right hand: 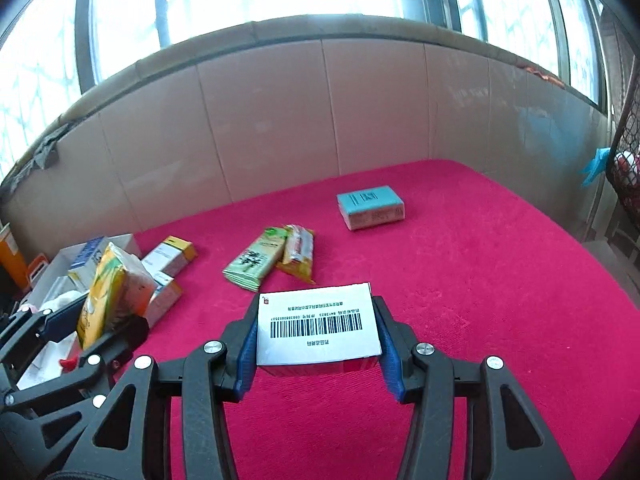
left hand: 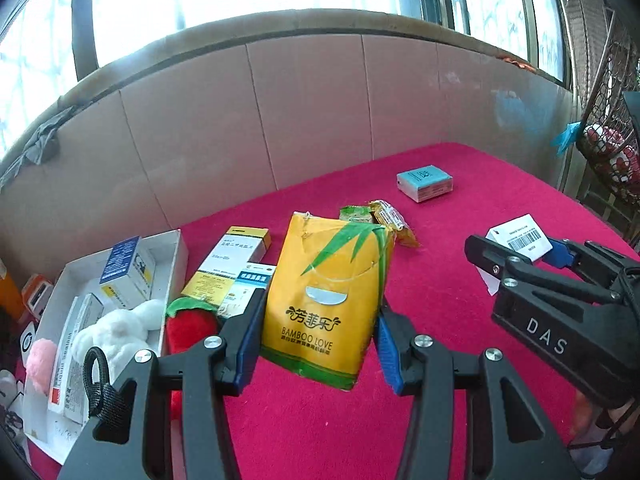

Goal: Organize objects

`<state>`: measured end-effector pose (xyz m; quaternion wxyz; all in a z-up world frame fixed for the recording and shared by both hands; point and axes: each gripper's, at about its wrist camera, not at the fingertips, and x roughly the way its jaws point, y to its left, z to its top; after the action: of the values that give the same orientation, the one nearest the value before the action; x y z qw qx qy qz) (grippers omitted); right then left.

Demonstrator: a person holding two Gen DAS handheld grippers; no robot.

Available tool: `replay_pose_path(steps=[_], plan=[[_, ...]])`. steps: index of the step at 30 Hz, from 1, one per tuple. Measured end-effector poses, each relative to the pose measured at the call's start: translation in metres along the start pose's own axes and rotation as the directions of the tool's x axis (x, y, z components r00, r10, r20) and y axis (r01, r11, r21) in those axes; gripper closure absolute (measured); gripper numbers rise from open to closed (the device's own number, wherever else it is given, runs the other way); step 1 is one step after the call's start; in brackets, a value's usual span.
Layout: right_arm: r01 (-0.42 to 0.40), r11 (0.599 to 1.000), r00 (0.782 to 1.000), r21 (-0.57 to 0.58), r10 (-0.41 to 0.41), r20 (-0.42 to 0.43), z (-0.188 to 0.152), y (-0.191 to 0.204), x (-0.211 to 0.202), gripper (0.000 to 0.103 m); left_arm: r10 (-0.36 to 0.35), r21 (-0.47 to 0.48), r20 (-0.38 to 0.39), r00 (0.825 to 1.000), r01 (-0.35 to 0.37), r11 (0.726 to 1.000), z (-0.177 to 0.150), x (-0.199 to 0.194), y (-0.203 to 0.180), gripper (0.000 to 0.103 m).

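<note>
My left gripper (left hand: 316,340) is shut on a yellow tissue pack (left hand: 324,300) printed "BAMBOO LOVE", held clear of the red tablecloth (left hand: 460,216). The same pack (right hand: 108,300) shows at the left of the right wrist view. My right gripper (right hand: 316,344) is shut on a white box (right hand: 318,326) with a barcode on top, lifted above the cloth. That box (left hand: 520,236) and right gripper (left hand: 524,256) appear at the right of the left wrist view. A white tray (left hand: 176,248) at the left holds medicine boxes and a white plush toy (left hand: 120,328).
On the cloth lie a teal box (right hand: 370,206), a green packet (right hand: 256,262), a yellow snack packet (right hand: 298,252), yellow-and-white medicine boxes (left hand: 236,260) and a red strawberry plush (left hand: 188,326). A tiled wall (right hand: 320,112) backs the table. A wire basket (left hand: 608,120) stands at the right.
</note>
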<state>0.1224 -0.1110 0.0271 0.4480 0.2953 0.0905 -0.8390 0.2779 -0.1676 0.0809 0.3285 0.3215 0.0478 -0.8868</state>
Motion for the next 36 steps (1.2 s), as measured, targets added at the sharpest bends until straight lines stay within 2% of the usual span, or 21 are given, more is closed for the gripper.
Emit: replay_pose_path(steps=[18,36], plan=[[-0.034,0.996,0.999,-0.078,0.035,0.023,0.003,0.048,-0.036,0.048,0.035,-0.088,0.053,0.998,-0.031,0.996,-0.006,-0.04,0.038,0.054],[-0.056,0.983,0.998,-0.176,0.059,0.008,-0.003,0.097,-0.047,0.048,0.058,-0.186,0.062,0.996,-0.045,0.981,-0.023,-0.054,0.086,0.054]])
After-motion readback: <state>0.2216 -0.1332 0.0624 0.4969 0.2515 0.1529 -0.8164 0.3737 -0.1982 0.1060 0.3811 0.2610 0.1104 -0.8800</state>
